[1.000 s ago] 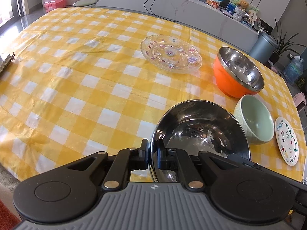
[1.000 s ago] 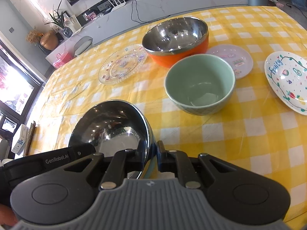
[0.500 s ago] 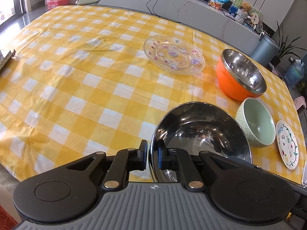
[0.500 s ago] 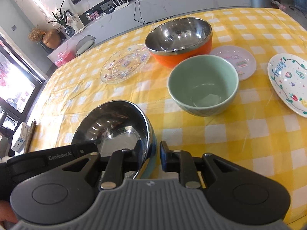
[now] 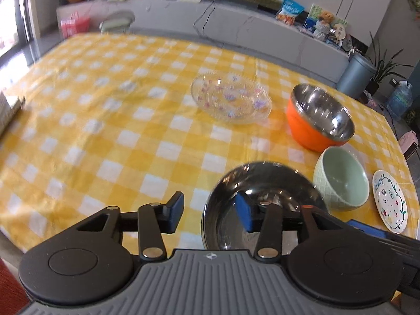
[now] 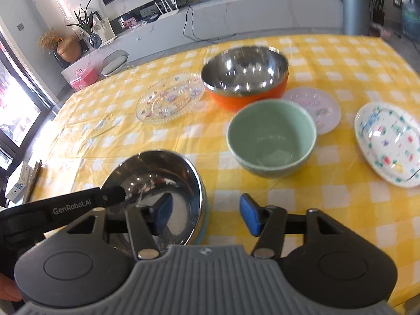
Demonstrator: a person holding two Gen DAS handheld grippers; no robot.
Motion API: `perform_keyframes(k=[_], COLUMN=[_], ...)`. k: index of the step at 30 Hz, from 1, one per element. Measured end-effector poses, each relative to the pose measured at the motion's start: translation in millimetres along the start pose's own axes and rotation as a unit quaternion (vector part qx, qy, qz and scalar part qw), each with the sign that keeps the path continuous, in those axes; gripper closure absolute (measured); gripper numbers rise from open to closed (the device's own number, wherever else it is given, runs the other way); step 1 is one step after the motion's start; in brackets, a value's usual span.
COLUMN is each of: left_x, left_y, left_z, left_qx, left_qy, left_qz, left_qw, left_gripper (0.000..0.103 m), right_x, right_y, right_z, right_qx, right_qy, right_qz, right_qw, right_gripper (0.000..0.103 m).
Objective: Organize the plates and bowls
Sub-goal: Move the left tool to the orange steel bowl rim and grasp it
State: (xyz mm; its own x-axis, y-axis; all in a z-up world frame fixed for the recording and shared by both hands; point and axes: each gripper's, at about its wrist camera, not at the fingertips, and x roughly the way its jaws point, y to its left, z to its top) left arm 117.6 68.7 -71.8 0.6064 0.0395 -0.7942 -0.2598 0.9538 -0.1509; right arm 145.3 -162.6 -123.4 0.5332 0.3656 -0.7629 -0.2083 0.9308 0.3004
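A steel bowl [image 5: 262, 183] [image 6: 157, 173] with a pale blue outside rests on the yellow checked tablecloth near the front edge. My left gripper [image 5: 210, 215] is opening, and the bowl's left rim stands between its blue pads without touching them. My right gripper [image 6: 205, 215] is also opening around the bowl's right rim, pads clear of it. A black finger [image 6: 76, 207] of the left gripper shows in the right wrist view. Behind stand a green bowl [image 5: 344, 183] [image 6: 270, 141], an orange steel-lined bowl [image 5: 320, 120] [image 6: 244, 78] and a clear glass plate [image 5: 231, 99] [image 6: 170, 97].
A white painted plate [image 5: 391, 204] [image 6: 388, 141] lies at the right edge, and a small pink plate [image 6: 315, 109] sits behind the green bowl. A box [image 6: 18, 183] lies at the table's left edge. A grey sideboard [image 5: 236, 29] runs behind the table.
Both grippers were shut on opposite rims of the steel bowl. Their jaws have spread apart and let go of it. The bowl has stayed in place.
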Motion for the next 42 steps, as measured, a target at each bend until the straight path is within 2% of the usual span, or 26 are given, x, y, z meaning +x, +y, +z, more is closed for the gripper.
perform_keyframes(k=[2,9,12,19,21,23,31,37,42], left_x=[-6.7,-20.0,-20.4,-10.4,-4.9,1.0,27.9,46.0,67.3], left_y=[-2.0,-13.9,-22.6,-45.9,-51.4,-55.2,-63.8,-73.0,-80.4], left_z=[3.7,19.3,25.9,44.1,49.5,54.3,77.7,102.0,114.4], left_qx=[0.005,0.018,0.026,0.043,0.046,0.047,0.026,0.025,0.032], left_qy=[-0.011,-0.035,-0.04,-0.037,-0.036,-0.034,-0.019,-0.012,-0.001], left_qz=[-0.003,-0.025,-0.04,-0.081,-0.088,-0.095,-0.117,-0.122,-0.131], left_qw=[0.9999,0.9989,0.998,0.9951,0.9944,0.9938,0.9926,0.9921,0.9909], left_gripper=[0.047,0.045,0.045,0.045,0.042,0.035,0.031,0.031,0.031], right_x=[-6.0,-27.3,-33.9,-37.1,-36.0,-35.3,-22.2,-10.7,12.3], right_y=[-0.9,-11.4,-22.0,-48.5,-52.4,-56.3,-63.0,-60.2,-84.2], right_z=[2.2,13.9,20.1,36.3,42.3,47.3,77.0,109.3,116.7], right_qx=[-0.003,0.009,0.026,0.074,0.081,0.085,0.115,0.088,0.129], right_qy=[-0.011,-0.055,-0.078,-0.095,-0.101,-0.108,-0.113,-0.115,-0.086], right_qz=[-0.004,-0.029,-0.045,-0.068,-0.072,-0.075,-0.065,-0.083,-0.068], right_qw=[1.0,0.998,0.996,0.99,0.989,0.988,0.985,0.986,0.986], right_gripper=[0.035,0.032,0.022,0.02,0.02,0.02,0.02,0.018,0.02])
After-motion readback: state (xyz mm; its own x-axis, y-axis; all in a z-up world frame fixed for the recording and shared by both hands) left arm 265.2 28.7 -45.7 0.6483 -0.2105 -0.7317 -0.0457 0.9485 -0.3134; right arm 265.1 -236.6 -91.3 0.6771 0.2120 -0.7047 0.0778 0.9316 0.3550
